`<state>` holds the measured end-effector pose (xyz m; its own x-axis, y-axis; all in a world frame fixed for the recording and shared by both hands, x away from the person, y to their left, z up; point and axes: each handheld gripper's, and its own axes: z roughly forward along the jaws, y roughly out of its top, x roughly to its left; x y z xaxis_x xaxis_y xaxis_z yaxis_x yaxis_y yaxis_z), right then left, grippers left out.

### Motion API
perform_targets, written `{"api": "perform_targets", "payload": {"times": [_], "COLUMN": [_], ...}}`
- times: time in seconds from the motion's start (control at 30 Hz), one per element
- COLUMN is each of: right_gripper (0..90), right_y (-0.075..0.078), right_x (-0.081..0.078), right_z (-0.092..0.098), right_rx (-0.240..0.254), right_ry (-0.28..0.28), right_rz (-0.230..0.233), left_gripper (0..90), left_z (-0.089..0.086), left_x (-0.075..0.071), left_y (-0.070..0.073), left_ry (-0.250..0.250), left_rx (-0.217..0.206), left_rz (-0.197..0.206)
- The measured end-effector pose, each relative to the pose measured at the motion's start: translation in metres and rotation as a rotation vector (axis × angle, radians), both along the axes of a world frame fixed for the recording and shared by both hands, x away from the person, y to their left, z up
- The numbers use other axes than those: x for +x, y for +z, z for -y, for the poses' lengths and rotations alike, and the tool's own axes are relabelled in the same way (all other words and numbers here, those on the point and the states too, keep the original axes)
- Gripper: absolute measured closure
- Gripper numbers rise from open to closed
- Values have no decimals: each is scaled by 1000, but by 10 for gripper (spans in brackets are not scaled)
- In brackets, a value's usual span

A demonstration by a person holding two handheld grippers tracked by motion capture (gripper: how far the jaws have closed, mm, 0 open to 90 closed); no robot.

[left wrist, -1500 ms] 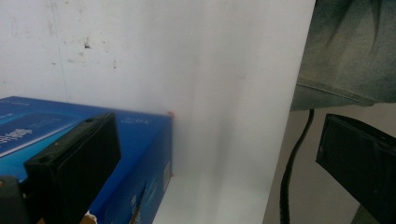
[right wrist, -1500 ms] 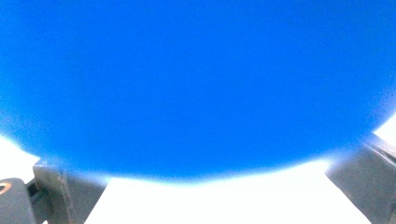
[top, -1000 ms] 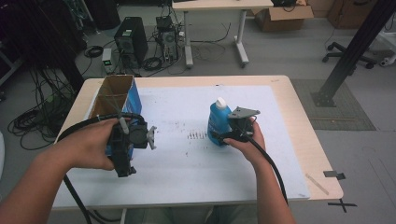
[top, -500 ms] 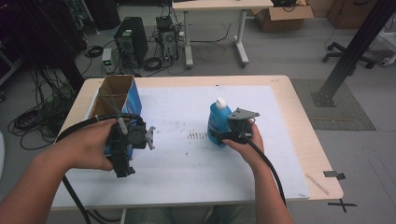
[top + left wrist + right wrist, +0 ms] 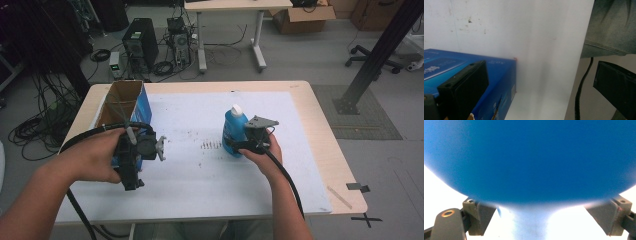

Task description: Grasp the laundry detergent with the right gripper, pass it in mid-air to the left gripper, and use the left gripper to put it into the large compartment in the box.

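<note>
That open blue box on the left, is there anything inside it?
The blue box shows bare brown cardboard walls at its open top. Its bottom is hidden behind the left gripper, so its contents cannot be told.

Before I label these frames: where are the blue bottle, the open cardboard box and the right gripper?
blue bottle point(image 5: 233, 130): high view, on its blue body below the white cap.
open cardboard box point(image 5: 143, 106): high view, on its blue outer side wall.
right gripper point(image 5: 239, 145): high view, at its jaws against the bottle's base.
</note>
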<state>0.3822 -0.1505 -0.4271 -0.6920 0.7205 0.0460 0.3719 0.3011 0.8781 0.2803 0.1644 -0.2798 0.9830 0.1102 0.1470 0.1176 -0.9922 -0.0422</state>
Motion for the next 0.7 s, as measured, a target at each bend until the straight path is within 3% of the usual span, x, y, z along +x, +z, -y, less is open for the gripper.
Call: {"api": "perform_targets", "payload": {"times": [0.7], "right_gripper": [295], "right_y": [-2], "right_x": [-1], "right_z": [-3], "right_rx": [12], "right_ry": [11], "right_rz": [18], "left_gripper": [3], "left_z": [4], "left_x": [2], "left_y": [0], "left_ry": [-4], "left_rx": [6], "left_rz": [1]}}
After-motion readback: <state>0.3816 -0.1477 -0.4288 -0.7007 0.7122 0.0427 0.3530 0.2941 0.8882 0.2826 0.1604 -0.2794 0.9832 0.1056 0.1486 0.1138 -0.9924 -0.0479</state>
